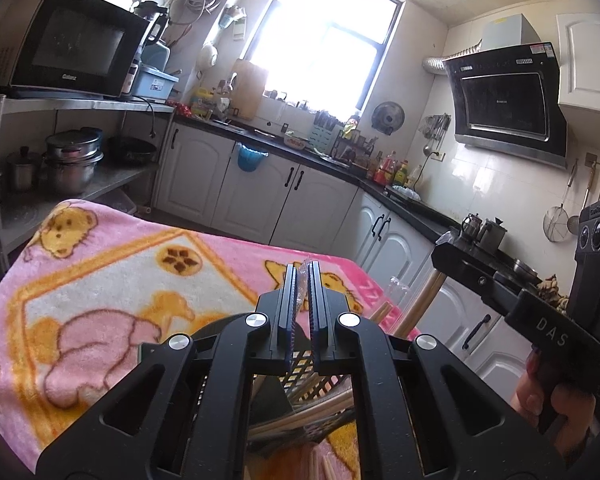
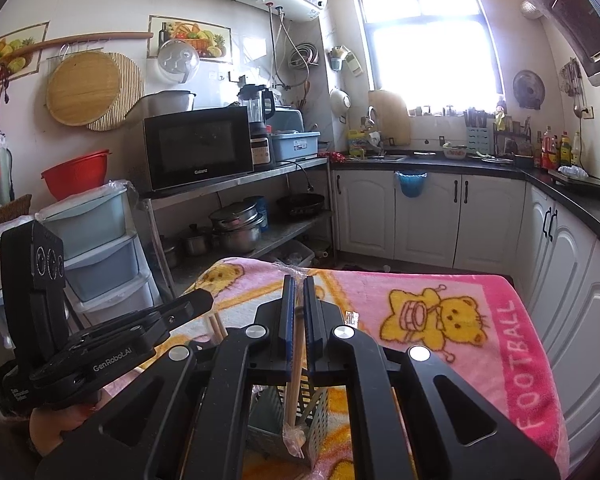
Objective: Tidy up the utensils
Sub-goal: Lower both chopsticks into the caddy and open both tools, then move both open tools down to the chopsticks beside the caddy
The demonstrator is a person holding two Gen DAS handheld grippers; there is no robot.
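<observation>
Left claw (image 1: pixel 302 280) is nearly closed, jaws pinching a clear plastic wrapper (image 1: pixel 300 292) that sticks up between the pads; whether chopsticks are inside the pinch I cannot tell from this view. Below it, seen through the claw frame, sits a dark perforated utensil basket (image 1: pixel 304 372) with pale wooden chopsticks (image 1: pixel 300 416) lying in it at a slant. More loose chopsticks (image 1: pixel 380 314) lie on the blanket just right of the claw, near the desk's right edge.

Right claw (image 2: pixel 299 292) is also almost shut, gripping a wrapped pair of chopsticks (image 2: pixel 296 364) held upright; the sticks run down between the jaws and their lower end, with crinkled wrapper (image 2: pixel 294 438), sits inside the grey-green slotted utensil basket (image 2: pixel 318 424). Basket stands on the desk near its front edge, directly under the right claw.

Desk is covered by a pink blanket (image 2: pixel 500 340) with yellow bear prints and "FOOTBALL" along the right edge. The left claw appears in the right wrist view at the left side, over the desk's left edge, with two chopsticks (image 2: pixel 216 326) beside its tip.
</observation>
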